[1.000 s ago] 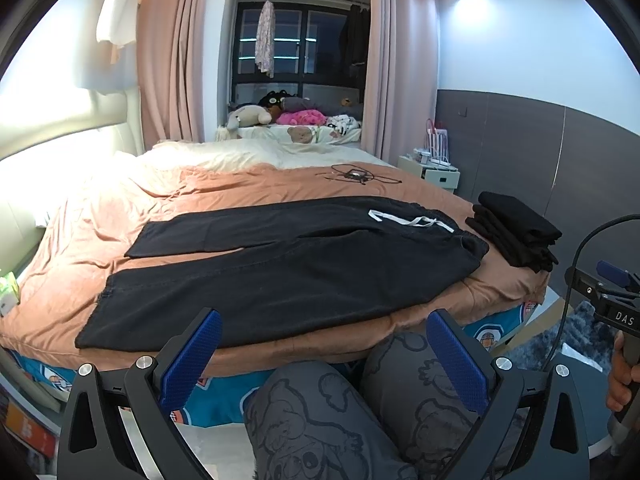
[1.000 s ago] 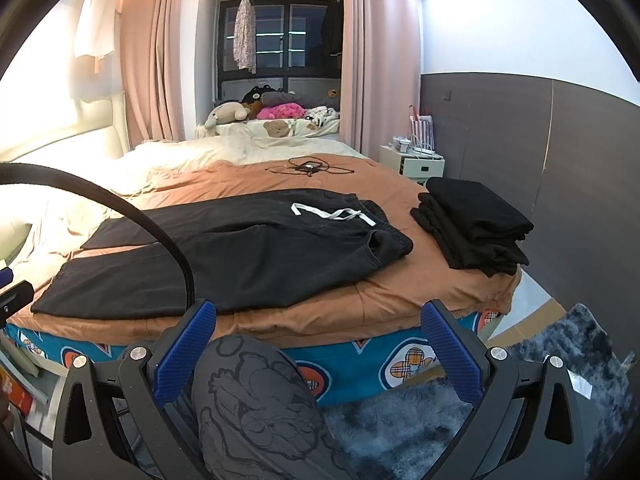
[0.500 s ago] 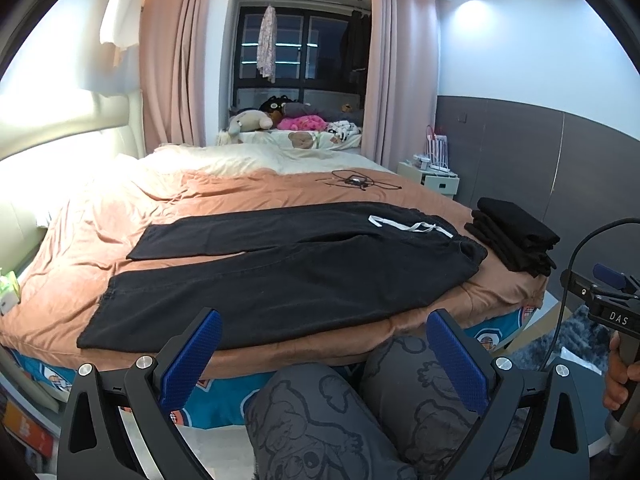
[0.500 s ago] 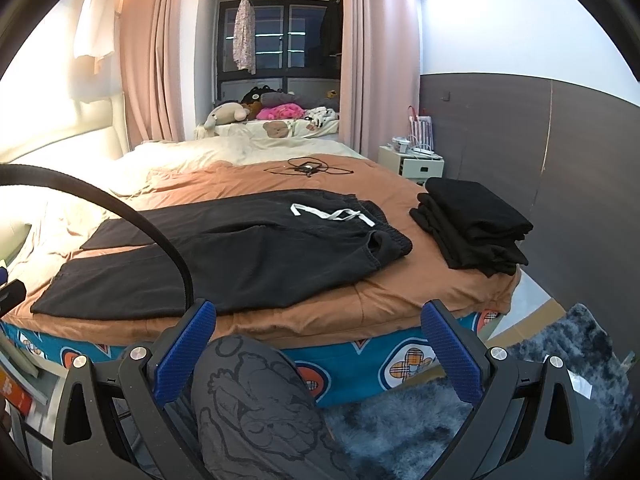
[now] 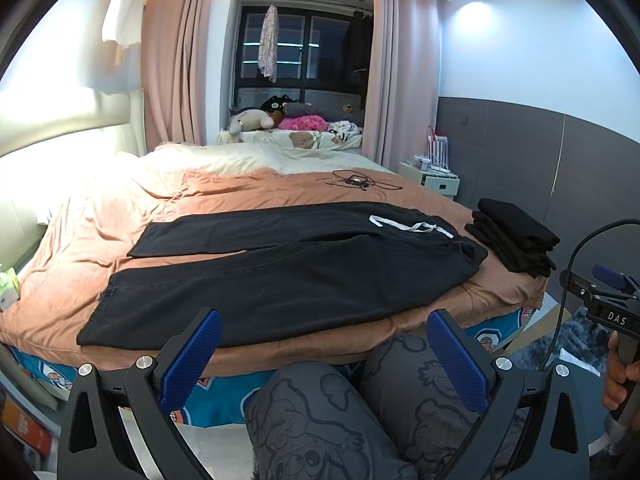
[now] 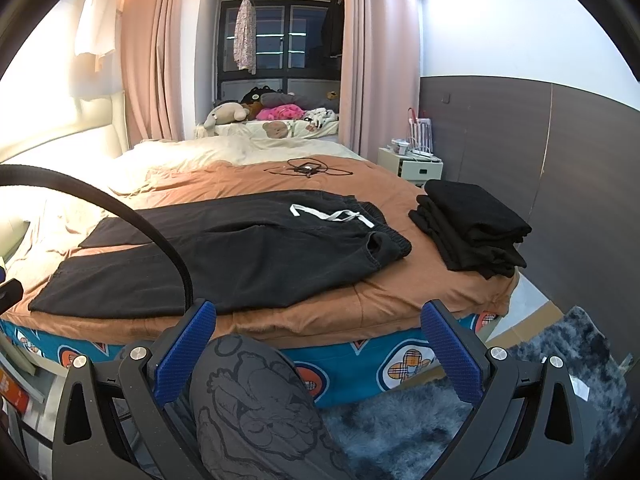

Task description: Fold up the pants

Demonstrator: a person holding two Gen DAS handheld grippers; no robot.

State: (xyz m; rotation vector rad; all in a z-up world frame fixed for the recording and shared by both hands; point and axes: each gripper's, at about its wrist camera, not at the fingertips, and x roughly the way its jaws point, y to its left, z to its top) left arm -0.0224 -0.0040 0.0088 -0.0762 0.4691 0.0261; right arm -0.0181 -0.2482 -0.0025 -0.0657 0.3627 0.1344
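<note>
— Pants (image 5: 280, 272) first: where are they?
— Black pants, laid out flat across the near part of the bed (image 5: 100, 216), on the orange-brown cover. Waistband to the right with a white drawstring (image 5: 412, 226) on top, both legs running out to the left, the far leg shorter in view than the near one.
— And the left gripper (image 5: 324, 360)?
— Held low in front of the bed, blue pads spread wide, nothing between them. It is apart from the cloth, over the person's patterned grey knees (image 5: 360, 408).
— The right gripper (image 6: 316, 350)?
— Same: fingers wide apart, holding nothing, short of the mattress edge.
— Anything else on the bed?
— A stack of folded black clothes (image 6: 472, 224) at the right near corner, just beside the waistband but not touching it. A tangle of cable (image 6: 308, 168) lies farther back.
</note>
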